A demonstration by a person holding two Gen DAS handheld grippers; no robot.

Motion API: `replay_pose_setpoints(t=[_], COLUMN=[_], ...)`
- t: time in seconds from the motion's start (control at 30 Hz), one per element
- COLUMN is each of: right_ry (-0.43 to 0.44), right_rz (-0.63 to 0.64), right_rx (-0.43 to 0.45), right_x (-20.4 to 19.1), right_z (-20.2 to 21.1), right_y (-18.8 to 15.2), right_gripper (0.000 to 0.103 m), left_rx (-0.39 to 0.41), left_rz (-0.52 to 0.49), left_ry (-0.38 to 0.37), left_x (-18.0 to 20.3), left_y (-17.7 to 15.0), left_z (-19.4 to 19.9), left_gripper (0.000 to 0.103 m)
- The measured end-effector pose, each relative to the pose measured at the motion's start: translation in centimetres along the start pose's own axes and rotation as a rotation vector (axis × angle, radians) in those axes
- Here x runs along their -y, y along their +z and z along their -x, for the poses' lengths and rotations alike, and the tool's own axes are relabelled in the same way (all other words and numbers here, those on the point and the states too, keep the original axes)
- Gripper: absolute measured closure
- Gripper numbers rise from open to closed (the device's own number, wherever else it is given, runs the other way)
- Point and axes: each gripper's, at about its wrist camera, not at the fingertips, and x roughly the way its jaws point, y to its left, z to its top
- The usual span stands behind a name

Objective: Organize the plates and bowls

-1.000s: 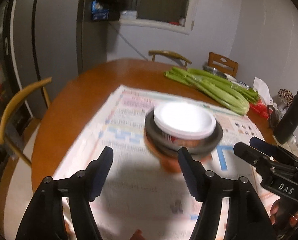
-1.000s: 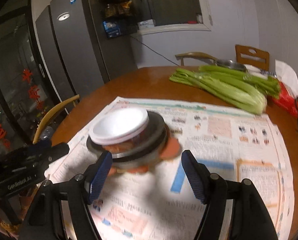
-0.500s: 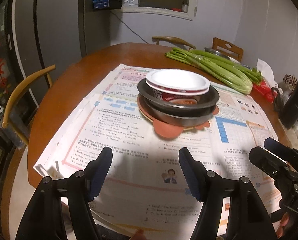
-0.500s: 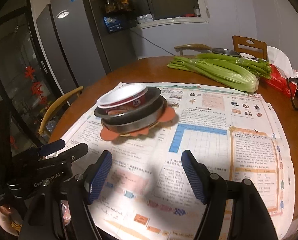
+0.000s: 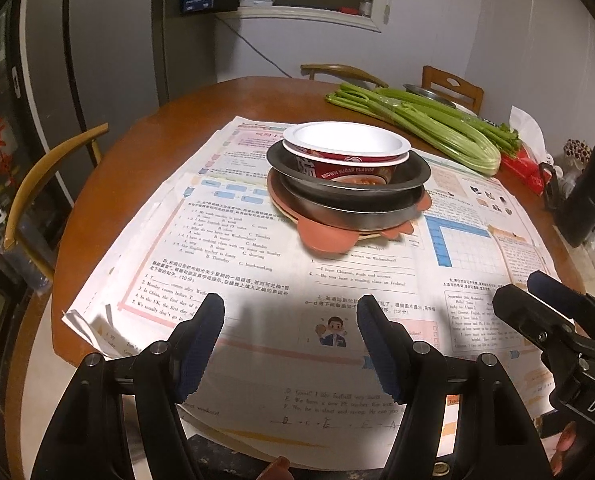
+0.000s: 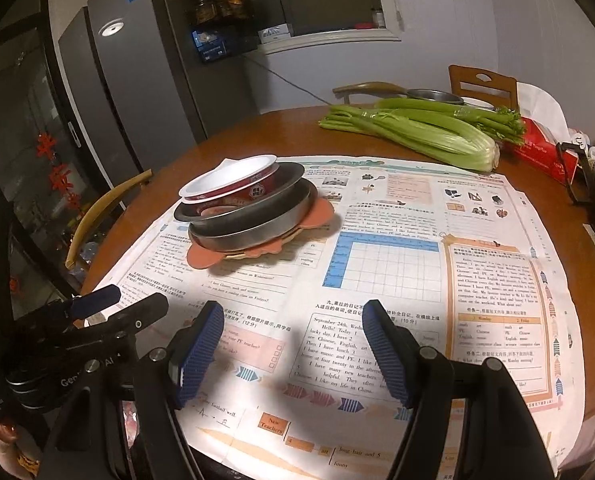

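Holding both tools low over the near edge of the table (image 5: pixel 109 184), you kept the left gripper (image 5: pixel 289 344) and the right gripper (image 6: pixel 293 354) with fingers spread wide and nothing between them. The stack stood well apart from both, on the spread worksheets (image 6: pixel 397 280): a white paper bowl (image 5: pixel 347 148) nested in two metal pans (image 5: pixel 349 196), on an orange plate (image 5: pixel 329 238) with what appeared to be a thin tan mat beneath, though that edge was hard to read. The stacking looked complete, or nearly so. Any next move called for squaring the off-centre bowl, or simply leaving the pile alone. Celery (image 6: pixel 425 132) lay beyond.
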Motion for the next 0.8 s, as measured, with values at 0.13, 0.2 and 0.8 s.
replay_pose_setpoints(t=[0.13,0.2,0.8], right_ry=[0.006,0.008,0.022], right_rz=[0.001,0.004,0.007], right_rx=[-0.003,-0.006,-0.008], right_x=[-0.1,-0.25,-0.49], right_z=[-0.16,-0.25,0.01], right_y=[-0.06,-0.05,-0.31], right_gripper=[0.032,0.032,0.032], left_rx=[0.0,-0.005,0.017], left_rz=[0.002,0.003,0.009], left_ry=[-0.005,-0.007,0.007], left_x=[-0.17,-0.18,-0.26], left_y=[0.06,0.02,0.06], left_z=[-0.02,-0.1,0.67], left_gripper=[0.033,0.032,0.032])
